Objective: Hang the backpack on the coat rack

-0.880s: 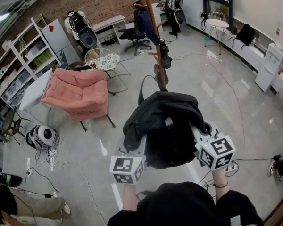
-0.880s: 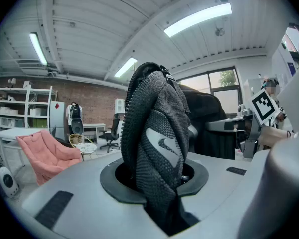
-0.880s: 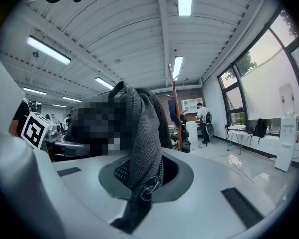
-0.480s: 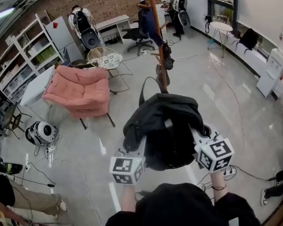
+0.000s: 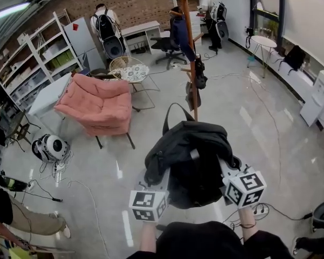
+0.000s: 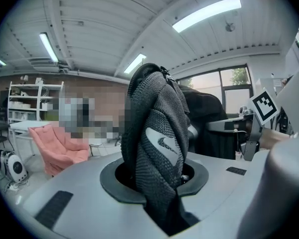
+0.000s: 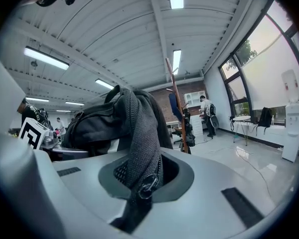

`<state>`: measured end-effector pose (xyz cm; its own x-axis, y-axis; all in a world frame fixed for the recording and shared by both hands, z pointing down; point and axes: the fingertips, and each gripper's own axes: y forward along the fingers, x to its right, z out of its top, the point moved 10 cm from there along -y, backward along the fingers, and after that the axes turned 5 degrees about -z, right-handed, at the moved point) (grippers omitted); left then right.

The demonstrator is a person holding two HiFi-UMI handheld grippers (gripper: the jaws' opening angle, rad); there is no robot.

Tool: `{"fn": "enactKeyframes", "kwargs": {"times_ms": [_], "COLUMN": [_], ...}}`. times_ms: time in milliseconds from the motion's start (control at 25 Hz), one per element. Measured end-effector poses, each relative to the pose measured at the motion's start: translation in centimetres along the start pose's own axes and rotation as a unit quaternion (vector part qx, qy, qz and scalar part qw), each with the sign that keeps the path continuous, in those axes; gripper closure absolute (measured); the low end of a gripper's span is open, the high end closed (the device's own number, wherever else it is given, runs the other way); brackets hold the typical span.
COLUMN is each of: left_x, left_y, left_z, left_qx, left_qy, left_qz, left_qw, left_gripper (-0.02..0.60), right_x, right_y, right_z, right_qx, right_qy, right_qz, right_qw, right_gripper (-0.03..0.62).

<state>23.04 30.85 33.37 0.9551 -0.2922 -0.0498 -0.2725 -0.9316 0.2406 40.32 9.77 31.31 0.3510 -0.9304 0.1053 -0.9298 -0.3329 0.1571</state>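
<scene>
- The left hand-held gripper (image 6: 159,193) was pinched on a thick, padded band of black mesh with a pale logo patch (image 6: 158,138). It appeared to be a shoulder strap, and its bulk explains why the jaws stood partly apart rather than meeting.
- The right hand-held gripper (image 7: 139,198) was pressed nearly together on a thinner black mesh strap (image 7: 139,133), just above a small metal ring (image 7: 148,182). This strap is slim, so the jaws closed further.
- The black fabric backpack (image 5: 191,155) was held off the glossy grey floor (image 5: 270,117) between the two grippers, in front of the person. It was not yet on the rack. One grip on each side probably shared the load and kept the soft body from folding or swinging.
- The backpack's narrow black carry loop (image 5: 165,115) stood up from the far edge of the bag and arched toward the rack. Holding the bag by its straps left this loop free, presumably so that it could be passed over a peg.
- The tall brown wooden coat rack (image 5: 190,53) stood just beyond the backpack and already carried dark garments and bags (image 5: 198,77) on its pegs. A free peg would probably have to be chosen, though none could be picked out for certain from the head view.
</scene>
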Motion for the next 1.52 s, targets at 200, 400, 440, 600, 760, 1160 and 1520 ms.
{"fn": "enactKeyframes", "kwargs": {"times_ms": [200,400,440,600,760,1160,1520], "left_x": [0.0,-2.4,-3.2,-6.4,-10.0,-20.7,-27.2], "left_y": [0.8,2.6,3.0,4.5,6.9,12.4,17.2], "left_z": [-0.8,-1.4,-1.3,-1.2,-1.0,0.8,2.5], "left_qx": [-0.002,-0.008,-0.009,-0.019,-0.025,-0.034,-0.036], "left_qy": [-0.004,-0.015,-0.019,-0.026,-0.024,-0.010,0.017], "left_qz": [0.008,0.011,0.011,0.007,-0.002,-0.031,-0.067], "left_qw": [1.0000,0.9998,0.9997,0.9995,0.9994,0.9989,0.9970], "left_gripper": [0.457,0.457,0.457,0.457,0.457,0.457,0.457], "right_x": [0.8,0.8,0.6,-0.1,-0.4,-2.9,-3.7], "right_y": [1.0,4.1,5.0,8.3,12.3,22.6,28.9], "right_z": [-0.8,-1.3,-1.1,-0.8,-0.9,-0.3,0.1], "right_qx": [-0.004,-0.014,-0.018,-0.029,-0.033,-0.031,-0.013], "right_qy": [0.006,0.000,-0.001,0.002,0.006,0.030,0.046], "right_qz": [0.008,0.015,0.014,0.013,0.005,-0.026,-0.066], "right_qw": [1.000,1.000,1.000,0.999,0.999,0.999,0.997], "right_gripper": [0.565,0.565,0.565,0.565,0.565,0.565,0.565]}}
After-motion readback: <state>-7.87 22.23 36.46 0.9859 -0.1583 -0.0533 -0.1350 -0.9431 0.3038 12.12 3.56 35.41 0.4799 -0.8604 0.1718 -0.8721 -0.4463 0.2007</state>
